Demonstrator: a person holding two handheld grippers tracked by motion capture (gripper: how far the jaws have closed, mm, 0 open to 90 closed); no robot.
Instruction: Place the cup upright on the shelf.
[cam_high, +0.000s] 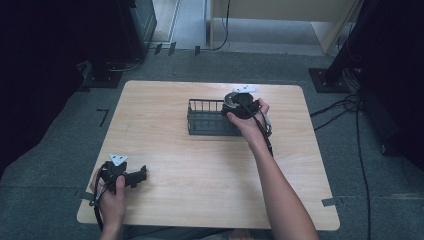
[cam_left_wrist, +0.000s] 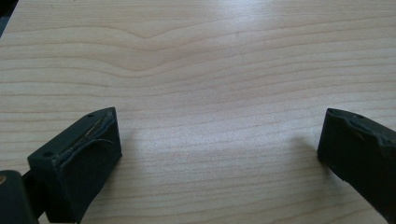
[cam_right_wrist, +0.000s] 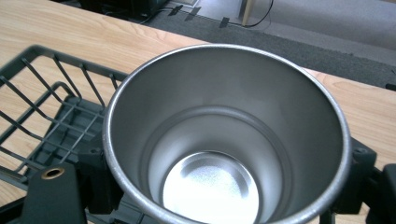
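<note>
Gripping a steel cup (cam_right_wrist: 227, 140) over the wire basket (cam_high: 205, 119), the right claw (cam_high: 240, 106); left claw (cam_left_wrist: 219, 149) gapes wide.

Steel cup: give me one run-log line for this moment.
right gripper: shut on steel cup, upright, empty | cup over wire basket right end | left gripper: open, empty, near table front-left corner

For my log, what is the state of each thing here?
Left gripper: open, holding nothing, over bare table.
Right gripper: shut on the steel cup.
Steel cup: upright, empty, at the basket's right end.
Wire basket: standing on the table.
</note>
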